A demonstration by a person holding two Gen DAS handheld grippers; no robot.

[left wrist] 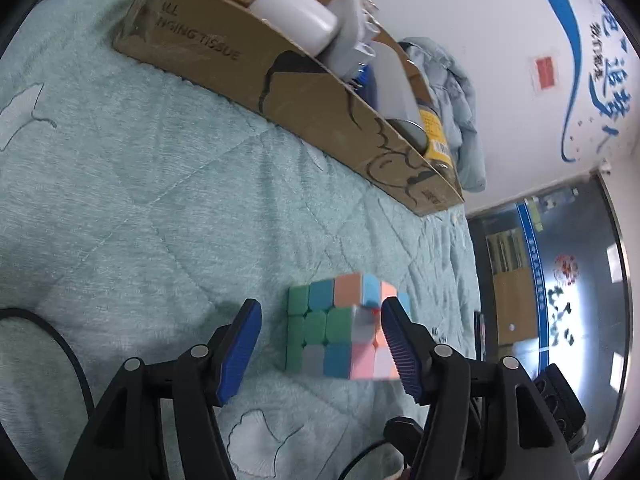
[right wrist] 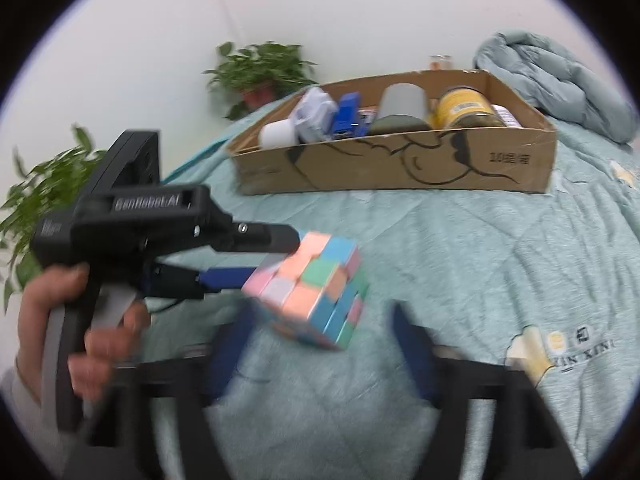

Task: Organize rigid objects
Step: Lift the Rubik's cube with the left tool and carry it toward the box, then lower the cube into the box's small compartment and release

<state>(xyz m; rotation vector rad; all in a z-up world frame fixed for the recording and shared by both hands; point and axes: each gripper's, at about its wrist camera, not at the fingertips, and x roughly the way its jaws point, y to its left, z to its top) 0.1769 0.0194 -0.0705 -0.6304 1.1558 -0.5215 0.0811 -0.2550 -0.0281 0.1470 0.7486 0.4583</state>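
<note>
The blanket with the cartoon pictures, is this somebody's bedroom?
Maybe, but more likely an office or showroom with a bed in it. The quilted blanket and bundled duvet say bed, yet the wall slogan and the glass partition look like a workplace.

pastel cube (right wrist: 310, 290) in pink, peach, green and blue squares on a pale teal quilt (left wrist: 140, 200); brown cardboard box (right wrist: 400, 164) with black line drawing; black grippers' blue pads (left wrist: 239, 354).

We see a white wall (right wrist: 360, 12), leafy plants (right wrist: 260, 68) beside it, and a bed under a teal quilt (right wrist: 480, 260).
</note>
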